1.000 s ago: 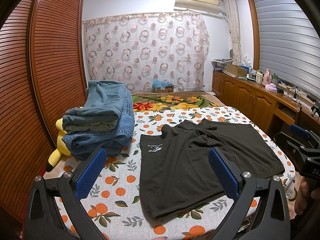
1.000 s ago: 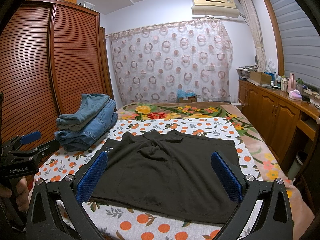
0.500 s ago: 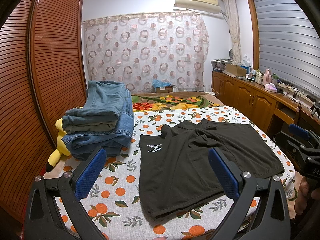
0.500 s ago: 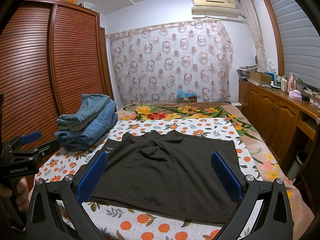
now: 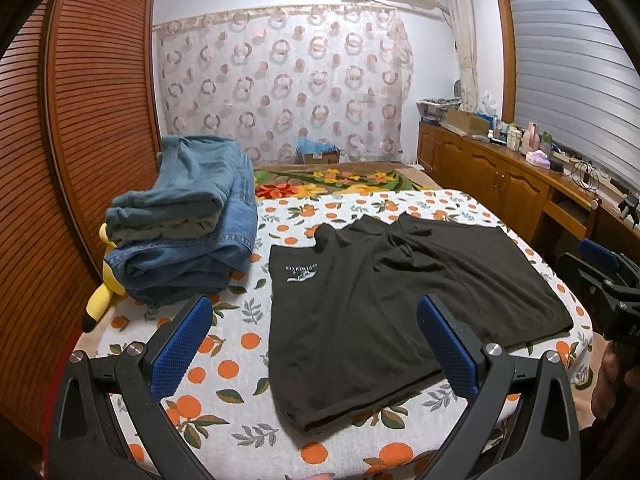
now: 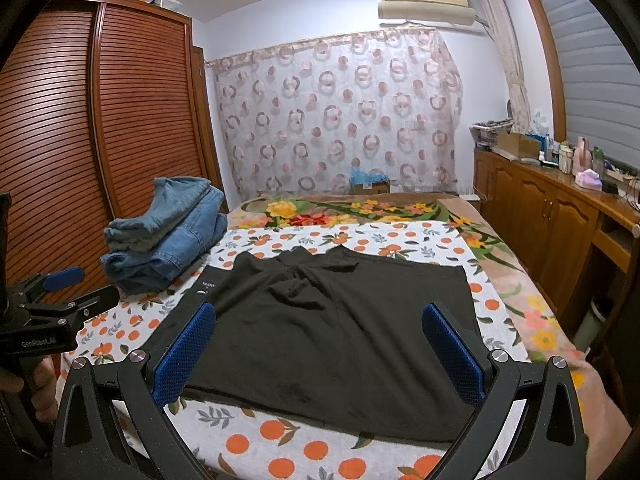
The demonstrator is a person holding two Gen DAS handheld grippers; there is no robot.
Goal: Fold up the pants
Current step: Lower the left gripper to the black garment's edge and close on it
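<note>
While both grippers hang open and empty at the bottom of their frames, left gripper and right gripper, the black pants lie spread at frame centre on the orange-print bedsheet

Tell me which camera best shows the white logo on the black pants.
The left wrist view: the white logo lies unobstructed near the left corner of the black pants, though its lettering is too small to read. In the right wrist view, the logo is tiny and foreshortened, just beyond that tool's left finger.
</note>
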